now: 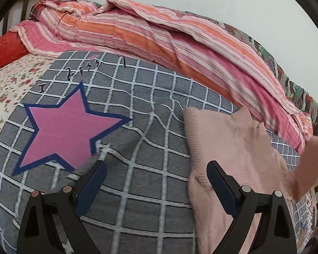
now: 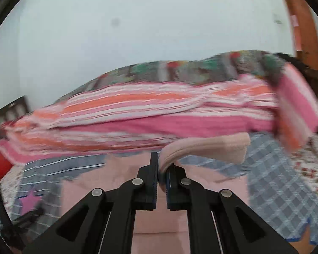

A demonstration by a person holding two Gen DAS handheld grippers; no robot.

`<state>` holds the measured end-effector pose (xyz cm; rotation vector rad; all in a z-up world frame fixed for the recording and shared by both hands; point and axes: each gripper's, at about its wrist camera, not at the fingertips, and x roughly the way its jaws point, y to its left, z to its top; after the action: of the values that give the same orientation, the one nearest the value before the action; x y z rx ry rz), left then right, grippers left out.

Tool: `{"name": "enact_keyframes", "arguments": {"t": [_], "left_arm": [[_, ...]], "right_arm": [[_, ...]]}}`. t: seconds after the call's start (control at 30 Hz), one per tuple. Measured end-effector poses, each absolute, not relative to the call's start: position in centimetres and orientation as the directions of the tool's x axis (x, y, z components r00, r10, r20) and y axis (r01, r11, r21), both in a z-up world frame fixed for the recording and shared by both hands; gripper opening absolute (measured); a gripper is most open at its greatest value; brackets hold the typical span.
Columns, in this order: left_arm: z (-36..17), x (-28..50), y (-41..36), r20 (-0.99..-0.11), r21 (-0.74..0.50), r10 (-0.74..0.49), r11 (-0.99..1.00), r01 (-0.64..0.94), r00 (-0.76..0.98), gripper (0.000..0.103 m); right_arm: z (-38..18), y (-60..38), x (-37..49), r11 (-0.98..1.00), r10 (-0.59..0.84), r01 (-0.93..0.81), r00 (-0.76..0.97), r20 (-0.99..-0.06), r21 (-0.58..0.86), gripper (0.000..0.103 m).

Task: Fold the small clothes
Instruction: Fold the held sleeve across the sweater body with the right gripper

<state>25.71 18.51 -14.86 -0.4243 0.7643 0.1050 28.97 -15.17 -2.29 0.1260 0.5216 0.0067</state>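
Observation:
A pale pink knit sweater (image 1: 229, 146) lies on a grey checked quilt (image 1: 137, 110) on the bed. My left gripper (image 1: 156, 167) is open and empty, low over the quilt, with its right finger above the sweater's left edge. My right gripper (image 2: 162, 169) is shut on a sleeve of the sweater (image 2: 209, 148) and holds it lifted above the sweater's body (image 2: 120, 182). The lifted sleeve also shows blurred at the right edge of the left wrist view (image 1: 311, 165).
A pink star patch (image 1: 70, 127) is sewn on the quilt at the left. A bunched pink and orange striped duvet (image 1: 159, 33) lies along the far side. A red pillow (image 1: 4, 48) and a dark headboard (image 1: 21, 2) are at the far left.

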Motion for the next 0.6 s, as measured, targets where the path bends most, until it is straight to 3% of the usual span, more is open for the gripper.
{"name": "enact_keyframes", "arguments": {"t": [0.4, 0.43, 0.5, 0.53, 0.6], "left_arm": [[-15.6, 26.5, 18.8, -0.716, -0.355, -0.100, 0.904, -0.238, 0.690, 0.095], [-15.6, 26.6, 18.5, -0.716, -0.356, -0.104, 0.905, -0.234, 0.690, 0.095], [-15.6, 26.7, 18.0, -0.717, -0.350, -0.105, 0.909, -0.226, 0.690, 0.095], [-15.6, 26.8, 17.6, -0.716, -0.347, -0.107, 0.912, -0.219, 0.690, 0.095], [-15.4, 27.0, 16.7, -0.706, -0.350, -0.118, 0.916, -0.199, 0.699, 0.095]], "right_arm": [[-11.5, -6.8, 34.3, 0.948, 0.315, -0.173, 0.650, -0.692, 0.268, 0.010], [-11.5, -6.7, 34.1, 0.945, 0.324, -0.194, 0.645, -0.692, 0.261, 0.017], [-11.5, -6.9, 33.4, 0.941, 0.338, -0.230, 0.642, -0.688, 0.248, 0.043], [-11.2, -7.1, 32.8, 0.932, 0.361, -0.256, 0.649, -0.670, 0.255, 0.060], [-10.6, -7.7, 31.7, 0.924, 0.383, -0.285, 0.667, -0.639, 0.256, 0.067]]}}
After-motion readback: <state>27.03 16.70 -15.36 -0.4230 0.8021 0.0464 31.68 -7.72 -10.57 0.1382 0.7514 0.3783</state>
